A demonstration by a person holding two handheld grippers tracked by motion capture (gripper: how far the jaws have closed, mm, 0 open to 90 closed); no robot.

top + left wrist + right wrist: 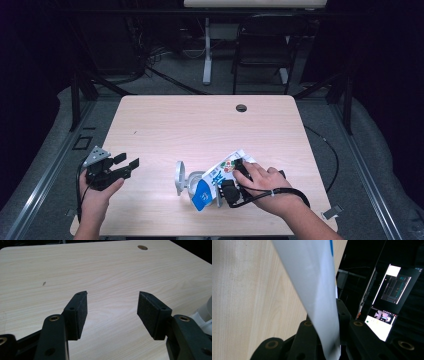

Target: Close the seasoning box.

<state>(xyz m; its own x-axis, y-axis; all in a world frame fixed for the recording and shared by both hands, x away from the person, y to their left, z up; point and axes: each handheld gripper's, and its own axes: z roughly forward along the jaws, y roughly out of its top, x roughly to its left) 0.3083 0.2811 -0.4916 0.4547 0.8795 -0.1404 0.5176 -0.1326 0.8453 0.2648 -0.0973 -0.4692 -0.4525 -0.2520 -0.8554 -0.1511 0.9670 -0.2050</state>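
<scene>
A white pack (220, 172) with a blue end and colourful print lies tilted near the table's front edge. My right gripper (234, 176) sits over it under the person's hand. In the right gripper view the pack's white side (312, 277) runs down between the black jaws, and the right gripper (325, 315) is shut on it. A grey and white round object (181, 179) stands against the pack's left end. My left gripper (127, 161) hovers at the front left of the table, well apart from the pack. The left gripper (113, 293) is open with only bare wood between its pads.
The light wooden table (200, 125) has a cable hole (241, 108) near its far edge. A chair (262, 50) and a table leg stand behind it. Monitors (392, 290) glow in the dark beside the table.
</scene>
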